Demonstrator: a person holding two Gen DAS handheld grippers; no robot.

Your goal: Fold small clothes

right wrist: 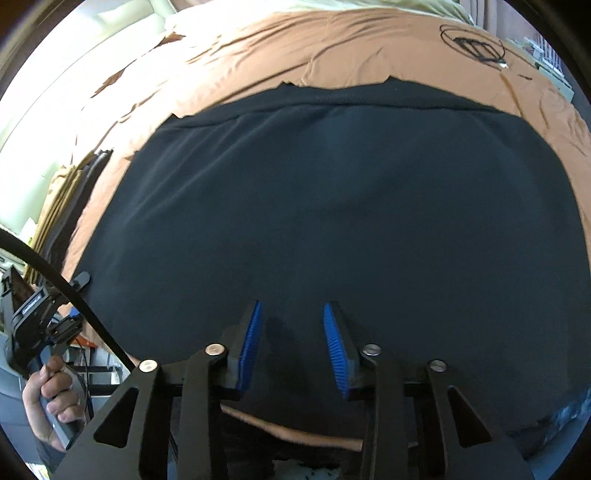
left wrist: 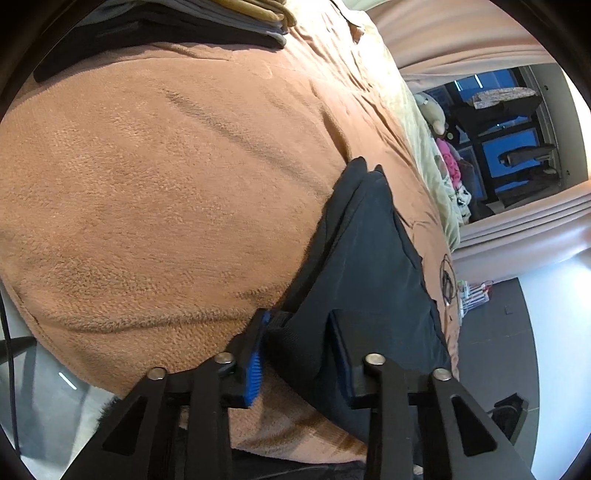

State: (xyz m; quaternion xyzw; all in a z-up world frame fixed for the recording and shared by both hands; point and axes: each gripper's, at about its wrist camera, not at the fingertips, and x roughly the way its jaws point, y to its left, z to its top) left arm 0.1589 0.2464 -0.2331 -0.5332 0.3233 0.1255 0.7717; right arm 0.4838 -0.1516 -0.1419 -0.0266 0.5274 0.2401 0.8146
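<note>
On the orange blanket [left wrist: 155, 192] I see the dark garment [right wrist: 332, 221] spread flat, long axis running left to right in my right wrist view, its seamed edge on the far side. My left gripper [left wrist: 299, 350] pinches a bunched near edge of it. My right gripper [right wrist: 291, 347] hangs over the cloth, jaws parted, pads clamping nothing.

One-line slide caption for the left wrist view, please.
Left hand-held gripper pinching a corner of the dark garment on the orange blanket, folded stack behind.
</note>
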